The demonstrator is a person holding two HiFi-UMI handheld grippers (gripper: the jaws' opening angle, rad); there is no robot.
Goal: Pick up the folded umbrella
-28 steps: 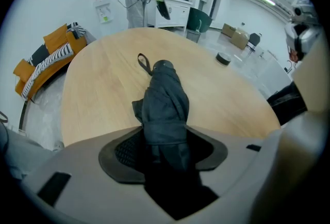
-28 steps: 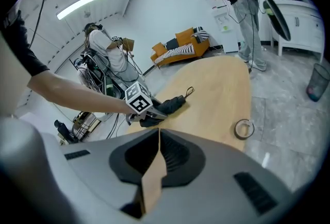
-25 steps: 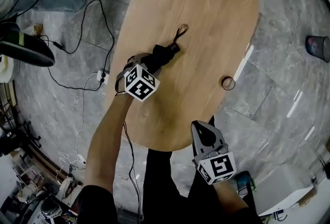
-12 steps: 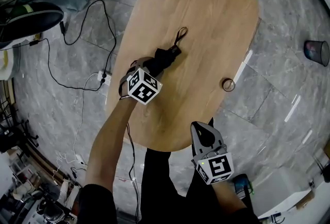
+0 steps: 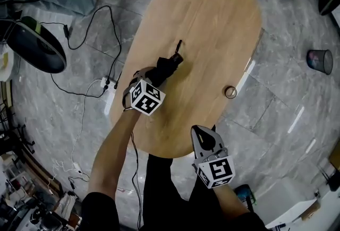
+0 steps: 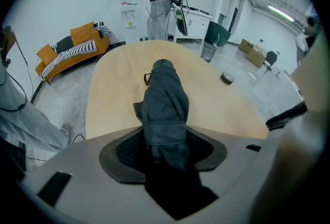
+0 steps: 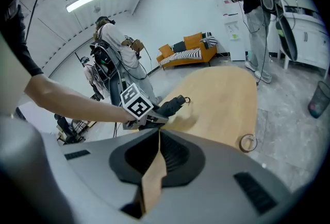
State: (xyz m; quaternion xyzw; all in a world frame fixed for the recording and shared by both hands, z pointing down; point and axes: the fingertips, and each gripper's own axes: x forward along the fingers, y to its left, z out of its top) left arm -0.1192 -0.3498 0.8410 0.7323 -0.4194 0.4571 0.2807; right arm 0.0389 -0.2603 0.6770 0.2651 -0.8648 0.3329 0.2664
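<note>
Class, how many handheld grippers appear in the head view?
2. The left gripper grips the umbrella over the table; the right gripper hangs by its near edge.

The folded umbrella was a compact dark grey bundle, its cloth cinched by a strap, with a thin wrist loop at the far end. It hung tilted just above the table, near the table's left edge, clamped between the left gripper's jaws.

Lab: floor cables, rig-wearing people
</note>
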